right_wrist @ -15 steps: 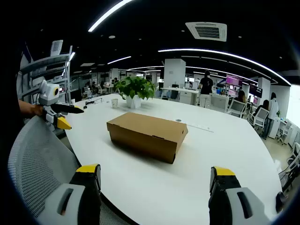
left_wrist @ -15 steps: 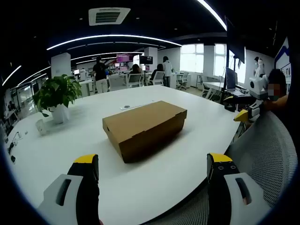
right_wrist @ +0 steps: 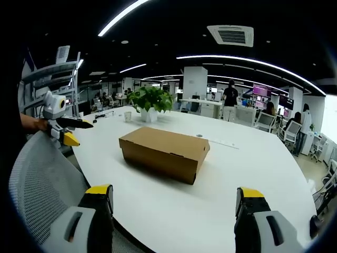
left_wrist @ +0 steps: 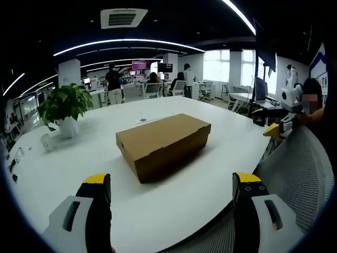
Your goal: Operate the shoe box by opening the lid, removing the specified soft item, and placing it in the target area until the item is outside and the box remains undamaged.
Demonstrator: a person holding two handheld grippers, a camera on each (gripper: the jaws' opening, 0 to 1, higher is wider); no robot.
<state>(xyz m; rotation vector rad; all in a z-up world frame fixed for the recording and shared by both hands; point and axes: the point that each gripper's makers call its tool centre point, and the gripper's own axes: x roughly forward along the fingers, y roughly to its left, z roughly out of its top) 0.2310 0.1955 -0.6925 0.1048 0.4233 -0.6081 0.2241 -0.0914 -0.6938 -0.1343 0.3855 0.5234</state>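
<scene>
We see one box (left_wrist: 162, 144) of brown cardboard lying shut on a white table (left_wrist: 79, 158), at the centre of the left gripper view and just to 11 o'clock of centre in the right gripper view (right_wrist: 164, 153). Its lid is down, so whatever it holds is hidden from us. One potted plant (left_wrist: 64, 108) stands on the table at 10 o'clock of the box in the left gripper view, and at 12 o'clock of it in the right gripper view (right_wrist: 151, 101). A small white cup (right_wrist: 127, 116) stands just beside the plant.

The left gripper (left_wrist: 171, 185) has its two jaws spread wide, grasping nothing, well short of the box. The right gripper (right_wrist: 174, 195) likewise stands wide open and empty, apart from the box. Each gripper is cut off by the lower edge of its own view. We also see the right gripper at 3 o'clock in the left gripper view (left_wrist: 279, 128), and the left gripper at 9 o'clock in the right gripper view (right_wrist: 67, 134); both are too small to judge there.

A grey mesh chair back (left_wrist: 300, 174) lies between grippers and table edge. Several people (left_wrist: 112, 83) stand in the far office, too distant to count surely.
</scene>
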